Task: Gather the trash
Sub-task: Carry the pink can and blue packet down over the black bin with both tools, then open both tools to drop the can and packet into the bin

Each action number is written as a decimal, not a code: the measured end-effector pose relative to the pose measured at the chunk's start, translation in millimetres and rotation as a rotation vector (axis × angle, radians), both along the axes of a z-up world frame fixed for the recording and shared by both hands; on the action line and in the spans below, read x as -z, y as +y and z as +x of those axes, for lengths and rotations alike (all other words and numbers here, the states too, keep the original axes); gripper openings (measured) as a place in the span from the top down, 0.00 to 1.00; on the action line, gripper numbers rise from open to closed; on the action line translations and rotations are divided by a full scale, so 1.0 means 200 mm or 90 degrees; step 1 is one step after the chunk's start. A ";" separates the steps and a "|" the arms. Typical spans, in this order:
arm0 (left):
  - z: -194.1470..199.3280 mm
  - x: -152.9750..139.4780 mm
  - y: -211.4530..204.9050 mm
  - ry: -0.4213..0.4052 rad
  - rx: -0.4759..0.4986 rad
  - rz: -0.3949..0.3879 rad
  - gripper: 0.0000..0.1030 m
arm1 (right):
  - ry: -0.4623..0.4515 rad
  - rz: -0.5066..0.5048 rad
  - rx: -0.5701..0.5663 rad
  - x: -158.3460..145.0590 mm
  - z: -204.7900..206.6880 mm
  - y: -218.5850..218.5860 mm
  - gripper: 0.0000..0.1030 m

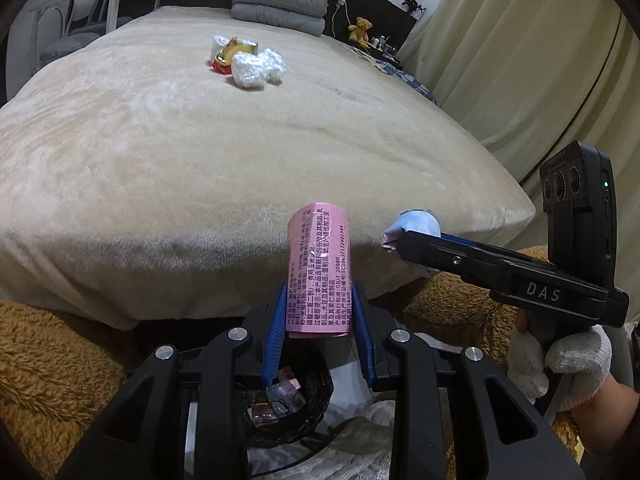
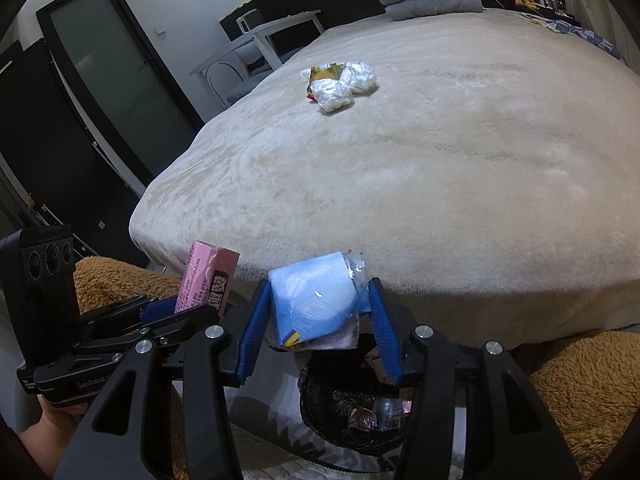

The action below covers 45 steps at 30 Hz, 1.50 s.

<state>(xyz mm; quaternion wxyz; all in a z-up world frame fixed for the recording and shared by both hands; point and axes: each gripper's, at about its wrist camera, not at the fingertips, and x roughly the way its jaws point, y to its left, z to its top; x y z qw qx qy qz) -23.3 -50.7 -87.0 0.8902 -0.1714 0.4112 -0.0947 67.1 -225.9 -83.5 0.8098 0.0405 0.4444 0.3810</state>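
Observation:
My left gripper (image 1: 319,300) is shut on a pink printed snack box (image 1: 319,272) that stands upright between its blue fingers. That pink box (image 2: 208,280) also shows at the left of the right wrist view. My right gripper (image 2: 318,296) is shut on a crumpled light-blue plastic packet (image 2: 316,300), seen from the side as the packet (image 1: 414,226) in the left wrist view. Both grippers hang over a dark wicker bin (image 1: 316,400), the same bin (image 2: 320,400) holding several wrappers. On the bed lie two white crumpled bags (image 1: 256,68) and a yellow-red wrapper (image 1: 232,54).
The beige bed (image 1: 200,152) fills the middle ground, with folded grey quilts (image 1: 280,8) and a pillow at its head. Brown fuzzy rug (image 1: 48,352) flanks the bin. A white-gloved hand (image 1: 560,364) holds the right gripper. A white chair (image 2: 248,52) and dark door (image 2: 112,76) stand left.

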 end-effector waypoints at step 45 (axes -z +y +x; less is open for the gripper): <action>0.12 0.54 -0.03 0.332 0.025 -0.016 0.57 | 0.329 -0.155 0.000 0.65 0.13 0.11 0.49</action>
